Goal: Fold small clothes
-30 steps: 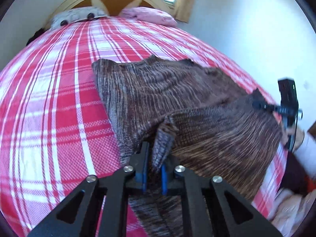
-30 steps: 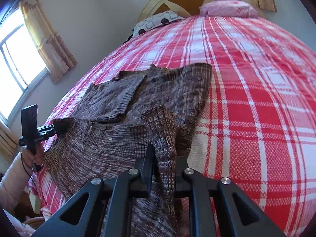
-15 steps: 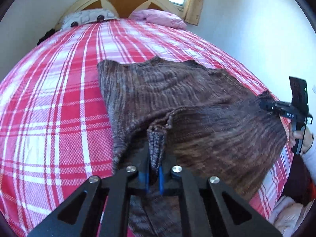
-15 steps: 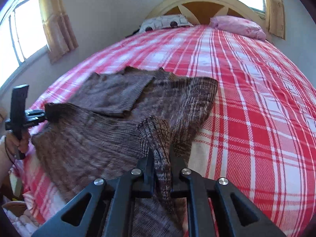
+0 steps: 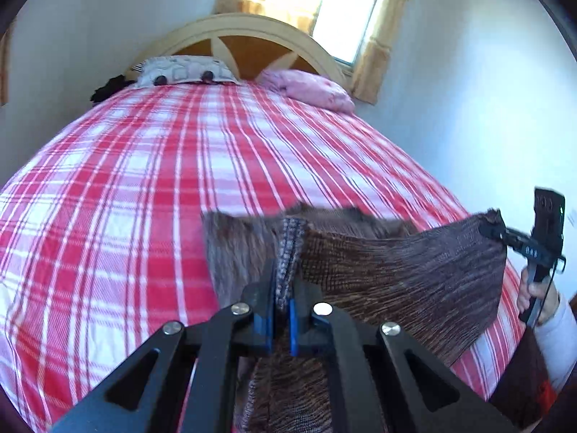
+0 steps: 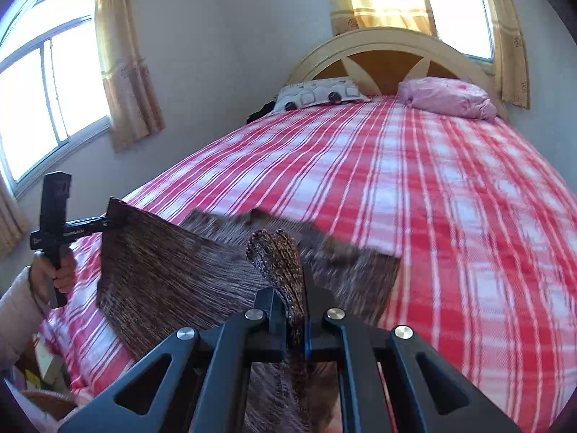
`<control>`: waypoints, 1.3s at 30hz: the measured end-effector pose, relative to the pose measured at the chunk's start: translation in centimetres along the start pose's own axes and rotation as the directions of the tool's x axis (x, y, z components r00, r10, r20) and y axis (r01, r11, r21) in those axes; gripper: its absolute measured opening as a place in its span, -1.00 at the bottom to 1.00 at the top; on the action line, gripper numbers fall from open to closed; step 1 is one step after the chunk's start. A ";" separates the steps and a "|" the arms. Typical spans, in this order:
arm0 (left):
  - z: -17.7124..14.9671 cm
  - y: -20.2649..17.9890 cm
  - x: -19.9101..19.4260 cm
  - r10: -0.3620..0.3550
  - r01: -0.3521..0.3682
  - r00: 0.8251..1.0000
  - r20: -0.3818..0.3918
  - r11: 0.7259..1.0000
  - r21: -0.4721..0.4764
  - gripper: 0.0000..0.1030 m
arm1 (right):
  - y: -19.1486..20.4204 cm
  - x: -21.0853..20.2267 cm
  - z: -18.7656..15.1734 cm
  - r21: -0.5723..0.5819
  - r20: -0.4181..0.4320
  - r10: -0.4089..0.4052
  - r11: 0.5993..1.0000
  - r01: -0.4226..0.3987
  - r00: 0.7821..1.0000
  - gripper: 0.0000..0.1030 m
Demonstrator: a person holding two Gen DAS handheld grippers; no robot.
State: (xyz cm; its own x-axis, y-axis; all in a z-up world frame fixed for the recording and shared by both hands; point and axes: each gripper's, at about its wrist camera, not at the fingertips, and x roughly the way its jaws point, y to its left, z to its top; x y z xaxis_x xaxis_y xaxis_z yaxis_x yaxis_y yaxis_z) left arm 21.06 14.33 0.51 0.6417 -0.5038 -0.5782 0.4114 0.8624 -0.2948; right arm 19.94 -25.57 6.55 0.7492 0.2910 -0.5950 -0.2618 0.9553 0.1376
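Lifting now: both grippers, left (image 5: 280, 319) and right (image 6: 295, 319), stay clamped on the sweater (image 5: 396, 270) hem, raised off the bed (image 5: 144, 198) versus a second ago. Near half hangs stretched between them, so the fold-over toward the far side looks next.

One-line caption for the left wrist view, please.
Left gripper and right gripper each pinch the brown knit garment, lifting its edge above the red plaid bed.

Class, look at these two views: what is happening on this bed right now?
A person holds a pair of tongs in each hand. The left tongs and right tongs are each shut on an edge of a brown knitted garment, lifting it taut above the red plaid bedspread. The fold is under way, not finished.
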 end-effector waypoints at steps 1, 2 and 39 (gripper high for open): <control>0.7 0.4 0.4 0.009 -0.009 1.000 0.003 1.000 -0.015 -0.88 | -0.8 0.7 0.7 0.011 0.009 -0.016 1.000 0.016 1.000 -0.90; 1.6 0.9 1.1 0.018 -0.018 1.000 0.006 0.999 -0.034 -0.88 | -1.4 1.4 1.3 0.025 0.016 -0.028 0.999 0.027 0.999 -0.90; 0.9 3.1 13.8 0.106 -0.099 0.973 -0.204 0.994 0.046 0.10 | -6.7 13.8 -2.1 0.105 -0.157 -0.093 0.988 0.110 0.983 -0.89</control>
State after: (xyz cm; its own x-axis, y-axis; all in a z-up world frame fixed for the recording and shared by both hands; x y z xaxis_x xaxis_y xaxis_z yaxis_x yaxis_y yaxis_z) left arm 31.77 10.02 -7.67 0.5362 -0.3890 -0.7492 0.3751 0.9049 -0.2013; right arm 30.77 -28.07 -4.26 0.6655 0.1891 -0.7220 -0.1125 0.9817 0.1535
